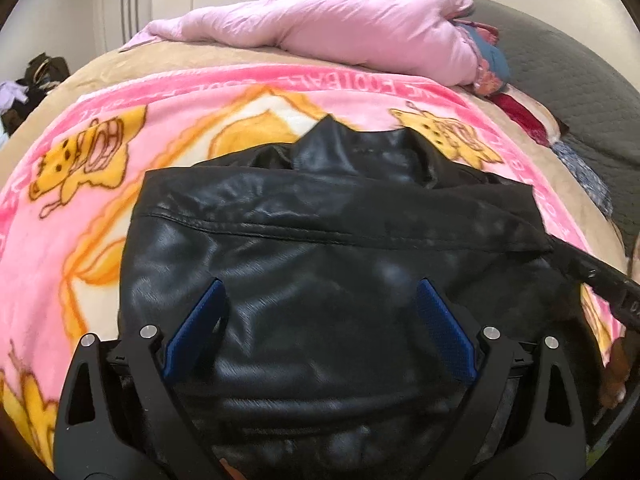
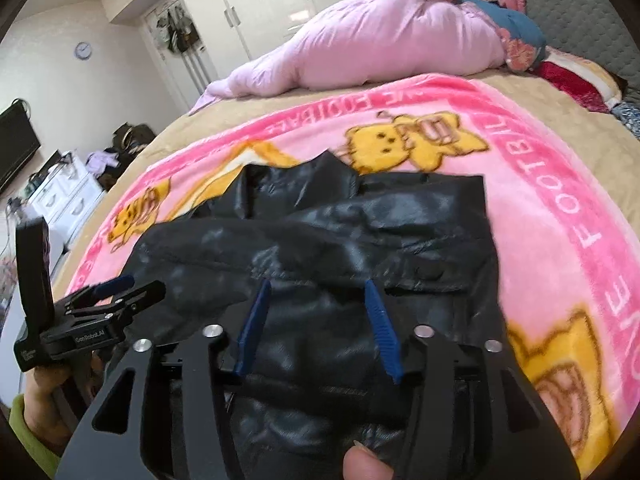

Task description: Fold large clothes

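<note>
The left tool [image 1: 320, 300] stands wide, its blue pads [image 1: 198, 328] apart above the black jacket [image 1: 320, 240] with nothing between them and no grip on the leather. The right tool [image 2: 316, 312] is open too, at a middling spread, its blue pads [image 2: 382, 330] hanging over the jacket [image 2: 320, 240] without pinching it; a fingertip [image 2: 366, 466] shows at the bottom edge of its view. From the right wrist the left tool [image 2: 116, 292] appears at the far left, held by a hand [image 2: 44, 400] in a green sleeve [image 2: 24, 436]. The jacket lies partly folded near the middle of the bed, its collar pointing away from both tools and a sleeve laid across the body. It rests on a pink blanket [image 1: 100, 208] printed with yellow cartoon figures, which covers a tan sheet [image 1: 160, 60]. Farther off on the bed lies a bunched pale pink quilt [image 1: 340, 20], with a blue-and-floral bundle [image 2: 516, 36] at its right end. Beyond the bed stand white wardrobes [image 2: 256, 4], a white drawer unit [image 2: 68, 196] and a dark screen [image 2: 16, 144] on the left wall.
</note>
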Available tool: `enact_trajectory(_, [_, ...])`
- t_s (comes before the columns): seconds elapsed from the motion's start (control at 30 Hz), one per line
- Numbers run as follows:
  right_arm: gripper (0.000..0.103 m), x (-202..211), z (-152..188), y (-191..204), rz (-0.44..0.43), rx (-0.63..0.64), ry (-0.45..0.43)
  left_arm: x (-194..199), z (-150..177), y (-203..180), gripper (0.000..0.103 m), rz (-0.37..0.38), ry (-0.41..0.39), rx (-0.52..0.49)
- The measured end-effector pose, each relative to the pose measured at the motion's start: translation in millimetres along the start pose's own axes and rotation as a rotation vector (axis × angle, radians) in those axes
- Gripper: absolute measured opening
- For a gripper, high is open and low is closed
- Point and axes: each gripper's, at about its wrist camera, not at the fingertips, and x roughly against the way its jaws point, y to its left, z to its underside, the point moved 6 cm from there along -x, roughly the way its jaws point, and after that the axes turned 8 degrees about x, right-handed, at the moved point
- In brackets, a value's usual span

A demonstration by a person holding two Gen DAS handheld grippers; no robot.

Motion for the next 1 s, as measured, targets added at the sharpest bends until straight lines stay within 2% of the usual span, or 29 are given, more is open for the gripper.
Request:
enact_trajectory(0.1, [0.055, -6.1, 8.9, 10.1, -0.019, 0.013, 0.047, 2.7, 10.6, -6.4, 0.090, 0.015, 0.029, -0.013])
enact_trajectory(0.23, [0.056, -23.9, 26.9, 12.8, 0.028, 0.016, 0.144, -2.8, 22.3, -4.2, 0.090, 0.019, 0.060, -0.008])
enact_trajectory(0.33, [0.057, -36.1, 39.6, 9.7, 0.038, 0.000, 0.184, -11.5, 31.4, -1.4, 0.090, 0.019, 0.077, -0.012])
enact_trajectory(0.43, [0.056, -33.8, 41.9, 11.4, 0.043, 0.004, 0.163, -14.1, 35.7, 1.2, 0.090, 0.027, 0.067, -0.006])
enact_trajectory(0.63, [0.061, -9.2, 38.5, 11.0, -0.007, -0.037, 0.052, 0.8, 35.6, -1.6, 0.090, 0.042, 0.043, -0.008])
enact_trajectory(0.9, [0.086, 19.2, 38.4, 17.6, 0.010, -0.025, -0.037, 21.4, 36.1, -3.2, 0.093, 0.058, 0.011, 0.001])
enact_trajectory(1.0, [0.090, 27.6, 39.8, 18.1, 0.021, -0.028, -0.064, 29.7, 37.6, -3.5, 0.093, 0.067, 0.003, 0.007])
